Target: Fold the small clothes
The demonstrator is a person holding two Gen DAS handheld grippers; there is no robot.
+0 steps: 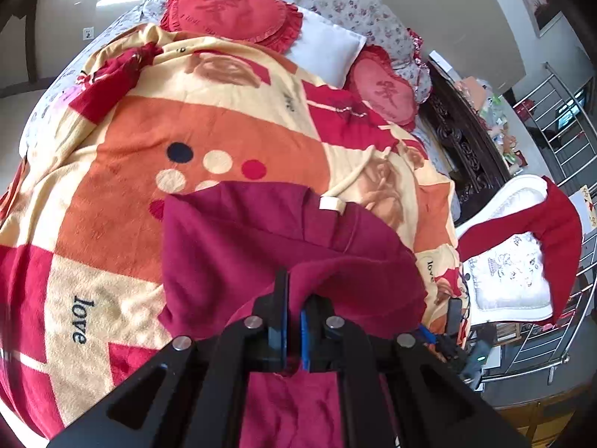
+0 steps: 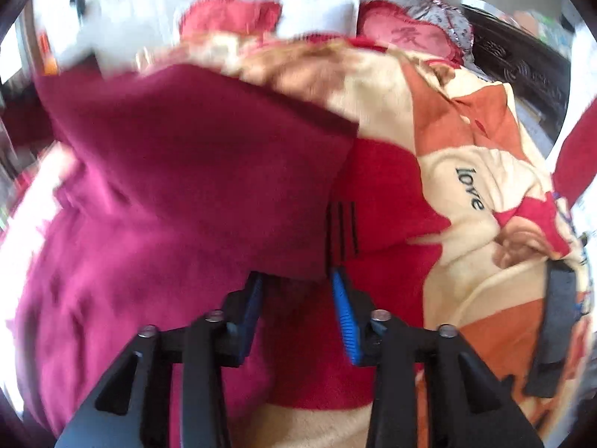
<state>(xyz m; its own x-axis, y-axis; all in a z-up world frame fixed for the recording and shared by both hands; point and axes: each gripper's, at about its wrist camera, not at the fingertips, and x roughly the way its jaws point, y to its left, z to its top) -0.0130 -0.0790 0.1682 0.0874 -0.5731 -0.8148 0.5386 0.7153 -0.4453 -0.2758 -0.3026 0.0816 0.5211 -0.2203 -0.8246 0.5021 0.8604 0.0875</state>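
A maroon garment (image 1: 238, 231) lies partly folded on the patterned blanket (image 1: 112, 171), with a white label (image 1: 330, 203) at its far edge. My left gripper (image 1: 298, 291) is shut on a raised fold of this garment at its near side. In the right wrist view the same maroon garment (image 2: 179, 171) is blurred and fills the left half. My right gripper (image 2: 298, 265) stands open, its blue pads (image 2: 345, 310) apart. The cloth's edge drapes over the left fingertip and hides it. The pads do not press on the cloth.
Two red heart-shaped cushions (image 1: 227, 3) and a white pillow (image 1: 328, 52) lie at the bed's head. A dark carved bed frame (image 1: 466, 142), a white chair with a red cloth (image 1: 559, 231) and a metal railing (image 1: 559, 130) stand to the right. A black strap-like object (image 2: 556, 328) lies on the blanket.
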